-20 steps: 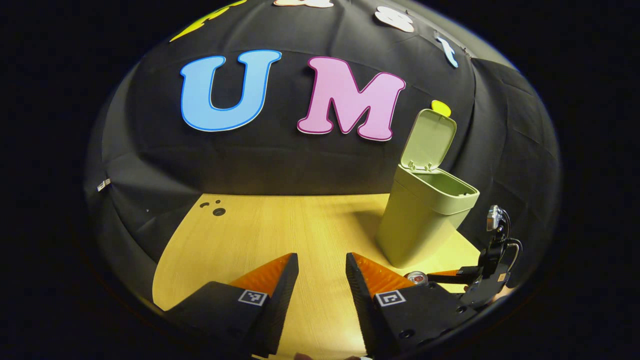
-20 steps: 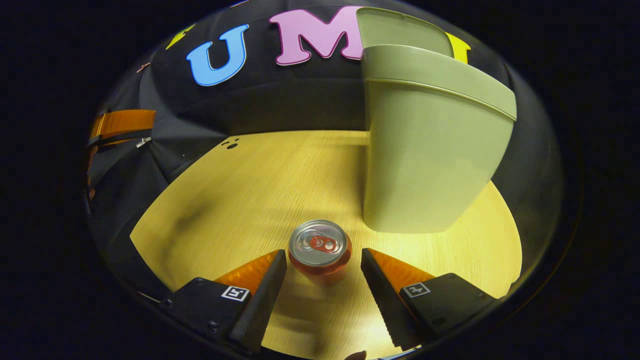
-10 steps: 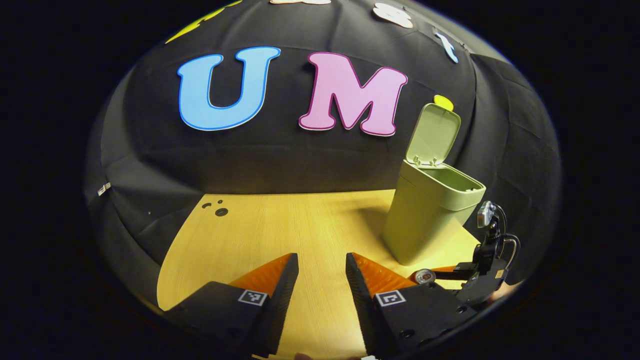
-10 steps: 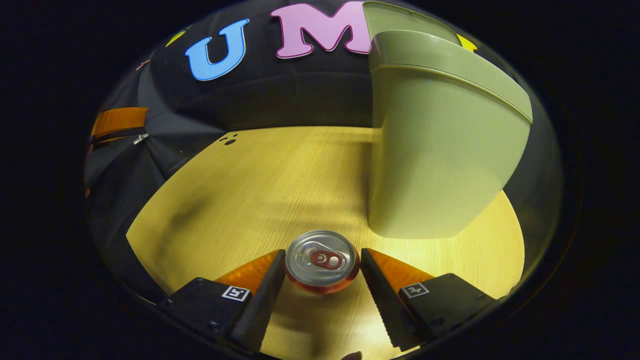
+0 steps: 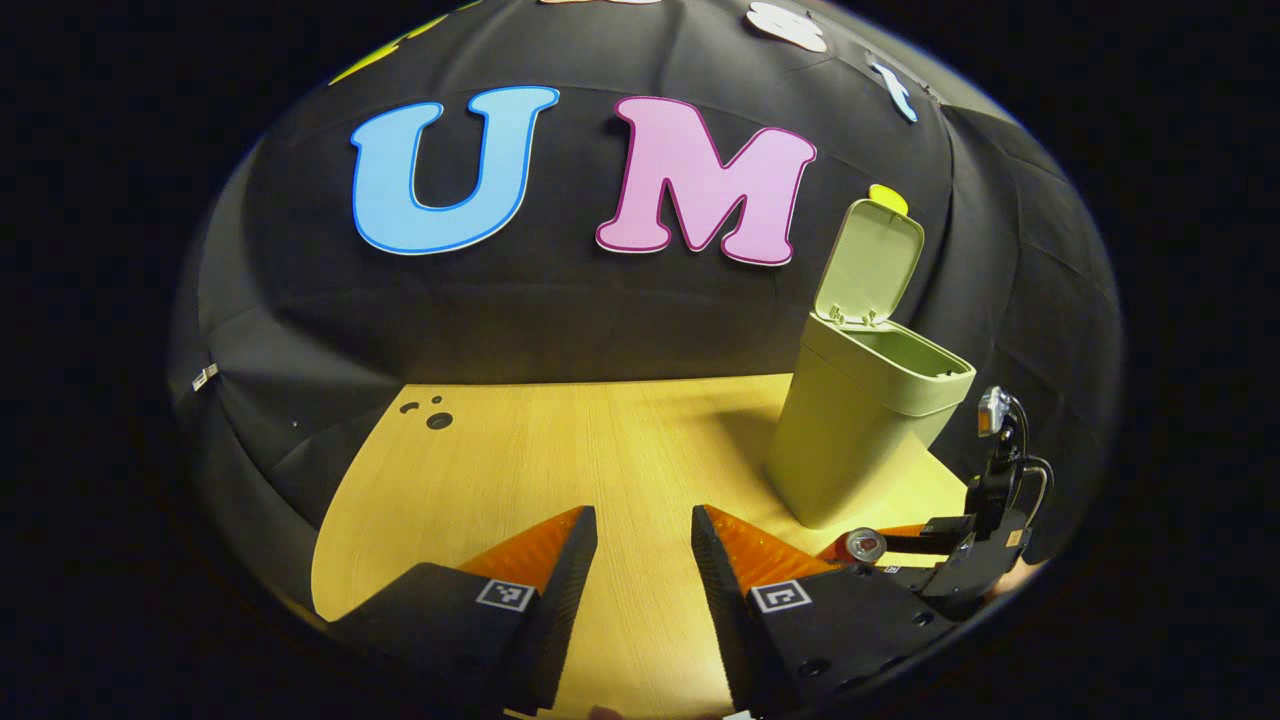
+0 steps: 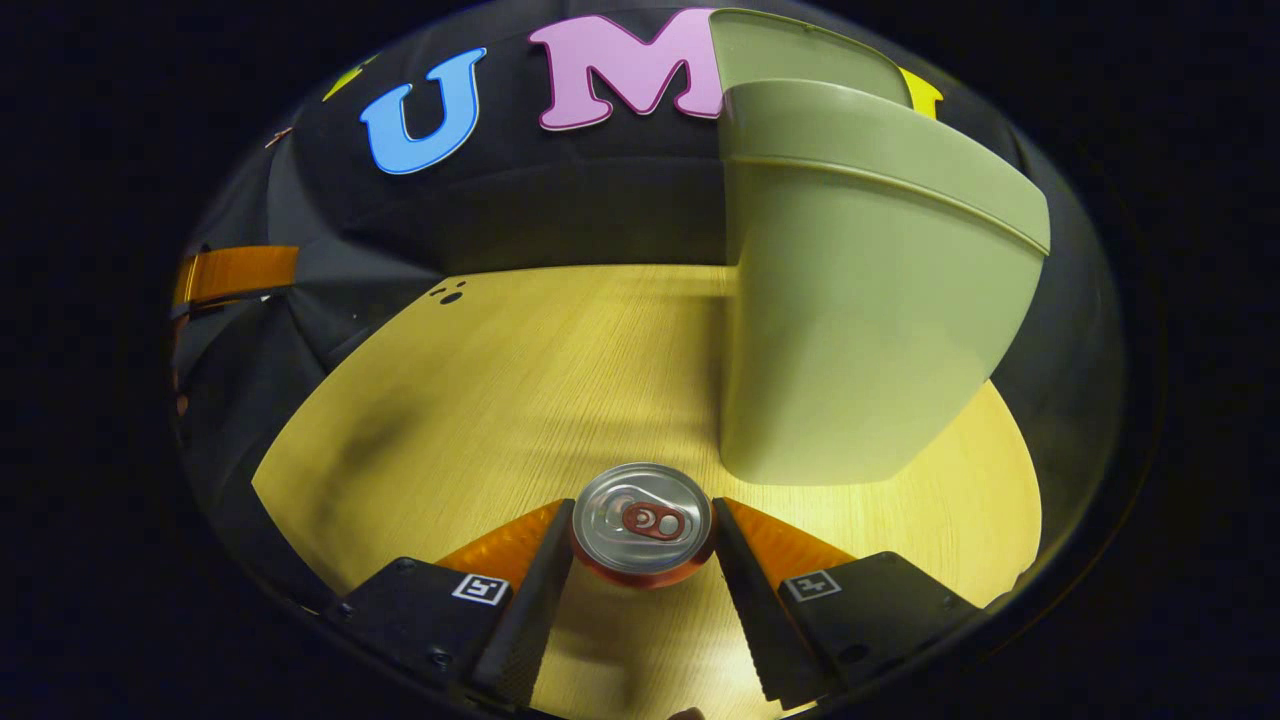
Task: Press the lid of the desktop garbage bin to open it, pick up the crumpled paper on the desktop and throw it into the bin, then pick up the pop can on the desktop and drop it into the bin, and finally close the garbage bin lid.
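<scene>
Toward the far right corner of the pale wooden tabletop (image 5: 560, 450) stands the tall sage-green plastic garbage bin (image 6: 850, 330), its hinged lid (image 5: 868, 262) up. Near the front edge, just before the bin, the red aluminium pop can (image 6: 642, 525) stands upright, the right gripper (image 6: 640, 560) clenched on its sides. The left gripper (image 5: 642, 570) hangs released, holding nothing. The can step is in hand; next comes lifting it above the rim. The bin's inside is hidden, so the crumpled paper cannot be confirmed.

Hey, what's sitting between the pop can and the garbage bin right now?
Nothing: in the right gripper view only bare desktop separates the pop can, gripped by the right gripper, from the garbage bin.
</scene>
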Available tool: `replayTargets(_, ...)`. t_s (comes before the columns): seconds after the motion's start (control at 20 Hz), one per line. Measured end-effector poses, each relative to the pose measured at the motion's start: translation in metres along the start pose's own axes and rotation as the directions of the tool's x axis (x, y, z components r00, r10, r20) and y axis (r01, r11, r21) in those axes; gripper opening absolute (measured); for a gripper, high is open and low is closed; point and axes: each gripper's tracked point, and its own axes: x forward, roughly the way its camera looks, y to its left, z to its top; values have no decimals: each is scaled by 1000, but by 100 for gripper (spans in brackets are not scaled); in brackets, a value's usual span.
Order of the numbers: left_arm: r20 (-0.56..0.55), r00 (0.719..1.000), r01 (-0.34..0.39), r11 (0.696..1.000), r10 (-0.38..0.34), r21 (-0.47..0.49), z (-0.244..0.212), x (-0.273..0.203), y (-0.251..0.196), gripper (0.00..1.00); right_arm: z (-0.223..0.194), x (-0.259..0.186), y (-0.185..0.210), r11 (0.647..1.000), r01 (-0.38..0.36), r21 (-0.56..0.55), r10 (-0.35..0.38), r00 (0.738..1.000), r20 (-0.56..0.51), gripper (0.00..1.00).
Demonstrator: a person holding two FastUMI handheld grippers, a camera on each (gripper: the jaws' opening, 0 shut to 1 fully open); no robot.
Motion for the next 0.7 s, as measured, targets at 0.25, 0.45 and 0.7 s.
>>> replayTargets(0.25,9,1000,1,1000,-1,-5,0,-2,1,64,56,-55,12,999,-49,-4,49,993,105,83)
replayTargets(0.45,10,1000,7,999,-6,-33,-1,0,-1,64,121,-109,10,998,-65,-5,64,975,213,83)
replayTargets(0.7,15,1000,24,999,-23,-48,-1,4,-8,64,190,-152,-6,999,-44,-5,44,954,296,83)
